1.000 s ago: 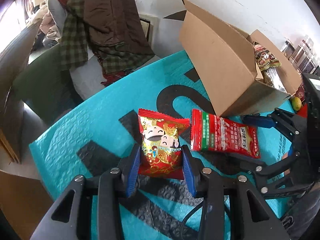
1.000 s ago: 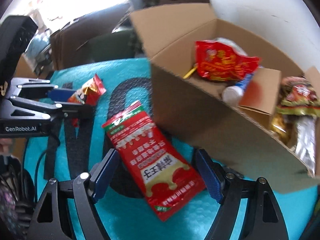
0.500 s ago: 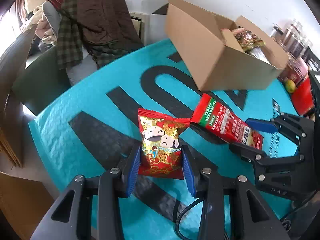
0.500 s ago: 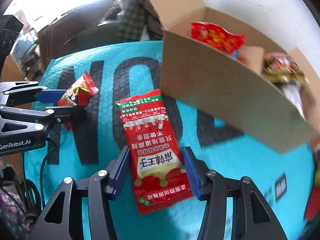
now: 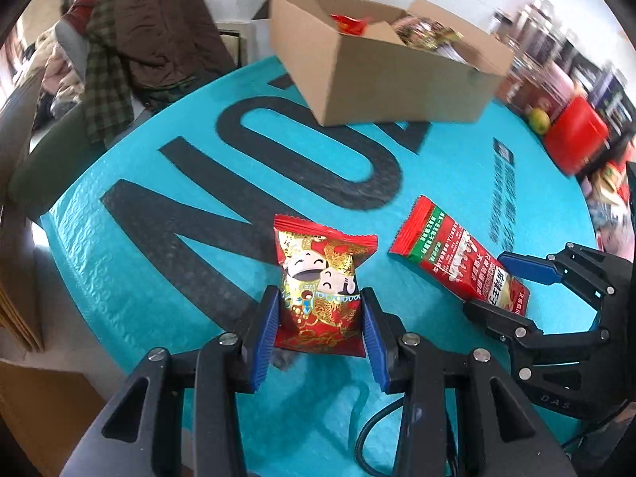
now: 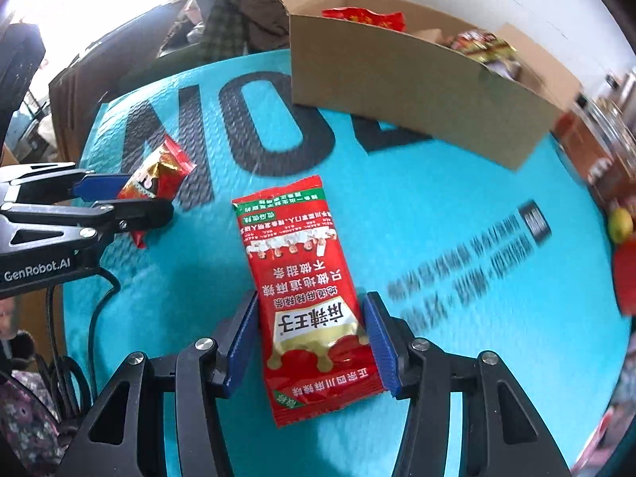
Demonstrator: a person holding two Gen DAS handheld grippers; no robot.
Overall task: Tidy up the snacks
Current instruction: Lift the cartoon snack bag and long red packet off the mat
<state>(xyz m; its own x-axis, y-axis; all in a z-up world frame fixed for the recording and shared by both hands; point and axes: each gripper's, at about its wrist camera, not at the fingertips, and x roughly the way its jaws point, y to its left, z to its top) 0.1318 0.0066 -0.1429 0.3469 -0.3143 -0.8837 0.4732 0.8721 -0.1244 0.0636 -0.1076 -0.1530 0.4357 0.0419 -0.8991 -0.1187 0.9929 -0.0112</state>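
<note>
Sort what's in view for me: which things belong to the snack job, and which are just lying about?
Job: cartoon snack in left gripper; red packet in right gripper; box.

Lying about: clothes, green fruit, red container, jars.

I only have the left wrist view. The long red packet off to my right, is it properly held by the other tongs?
Observer: Yes, the right tongs are shut on the long red packet, gripping its lower half, one pad on each long edge.
Operator: How does my own packet look from over there?
Observer: The cartoon packet sticks out past your left tongs, tilted upward.
Operator: Anything behind me?
Observer: A black cable trails from your tool.
</note>
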